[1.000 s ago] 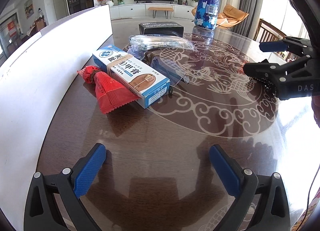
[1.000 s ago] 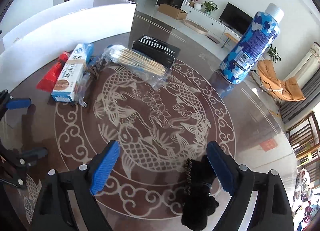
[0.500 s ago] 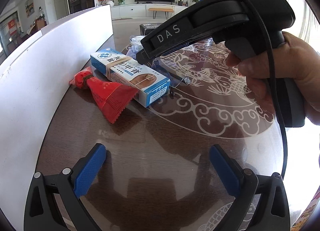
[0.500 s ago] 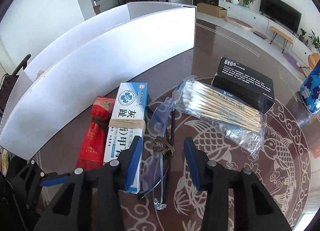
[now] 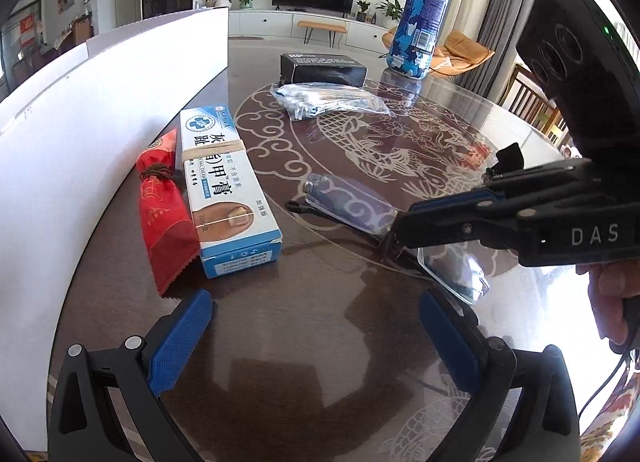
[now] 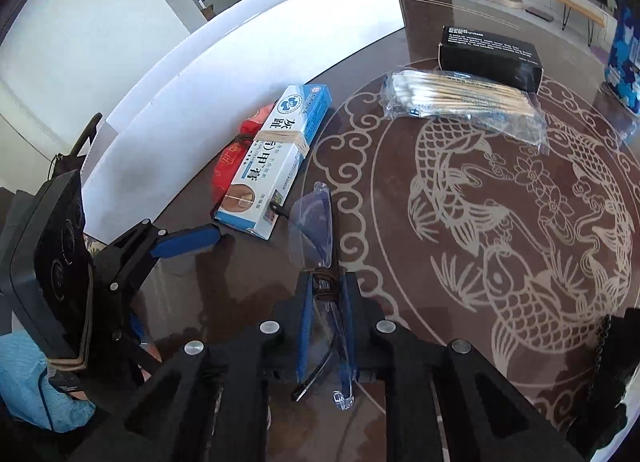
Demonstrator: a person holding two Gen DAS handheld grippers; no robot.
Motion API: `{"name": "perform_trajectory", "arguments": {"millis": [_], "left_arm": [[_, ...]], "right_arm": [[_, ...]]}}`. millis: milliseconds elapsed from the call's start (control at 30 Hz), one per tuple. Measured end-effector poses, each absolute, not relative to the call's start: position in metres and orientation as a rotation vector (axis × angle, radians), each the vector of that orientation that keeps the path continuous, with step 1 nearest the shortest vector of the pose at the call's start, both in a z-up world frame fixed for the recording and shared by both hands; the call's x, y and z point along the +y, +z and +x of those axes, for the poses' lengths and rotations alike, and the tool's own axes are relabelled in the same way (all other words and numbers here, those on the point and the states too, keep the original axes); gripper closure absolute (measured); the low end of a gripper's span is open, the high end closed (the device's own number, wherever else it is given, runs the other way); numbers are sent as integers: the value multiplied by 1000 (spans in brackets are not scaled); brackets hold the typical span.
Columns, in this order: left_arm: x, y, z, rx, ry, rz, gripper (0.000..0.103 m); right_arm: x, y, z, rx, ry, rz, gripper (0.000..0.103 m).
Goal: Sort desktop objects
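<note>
- The right gripper (image 6: 325, 298) is clamped on the clear glasses (image 6: 314, 229) at their bridge, where a brown band is wound; the folded temples trail back between the fingers.
- The glasses are held just beside the ointment box (image 6: 276, 161), low over the table (image 6: 400, 302).
- The left gripper (image 5: 316, 338) is held with its jaws wide apart and nothing between them.
- Sorting is judged barely begun: the red packet (image 5: 164, 205), the cotton swabs (image 5: 328, 99), the black box (image 5: 322, 69) and the blue bottle (image 5: 420, 13) are all lying or standing loose on the table, ungrouped.
- Compared with half a second ago, the right jaws, then spread around the glasses, are now closed on them, and the glasses are shifted away from the ointment box.
</note>
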State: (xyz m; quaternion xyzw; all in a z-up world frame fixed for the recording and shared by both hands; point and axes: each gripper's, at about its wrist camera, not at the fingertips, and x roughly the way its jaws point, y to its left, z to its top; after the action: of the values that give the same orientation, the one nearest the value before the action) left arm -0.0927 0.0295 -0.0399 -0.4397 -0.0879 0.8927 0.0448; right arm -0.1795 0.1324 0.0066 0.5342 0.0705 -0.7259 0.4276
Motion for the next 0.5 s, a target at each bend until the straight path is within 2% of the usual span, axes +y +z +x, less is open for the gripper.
{"name": "perform_trajectory", "arguments": {"millis": [33,100,267,333,500], "left_arm": [[27,-38,-90,-329,2697,-1328,0],[24,-37,-86,-410,2655,-1312,0],[24,-38,-84,-446,2646,-1309,0],[25,-38,-85,-450,2639,-1305,0],[31,-37,-86,-442,2610,-1303,0]], "right_arm": [[145,9,-177,110,-1824,1341,56],[172,19,-169,11,-1875,1293,24],[239,59,-154,52,-2212,1085,22],[260,59,-166,144,-2376,1089,4],[285,27,-211,152,-2365,1230,4]]}}
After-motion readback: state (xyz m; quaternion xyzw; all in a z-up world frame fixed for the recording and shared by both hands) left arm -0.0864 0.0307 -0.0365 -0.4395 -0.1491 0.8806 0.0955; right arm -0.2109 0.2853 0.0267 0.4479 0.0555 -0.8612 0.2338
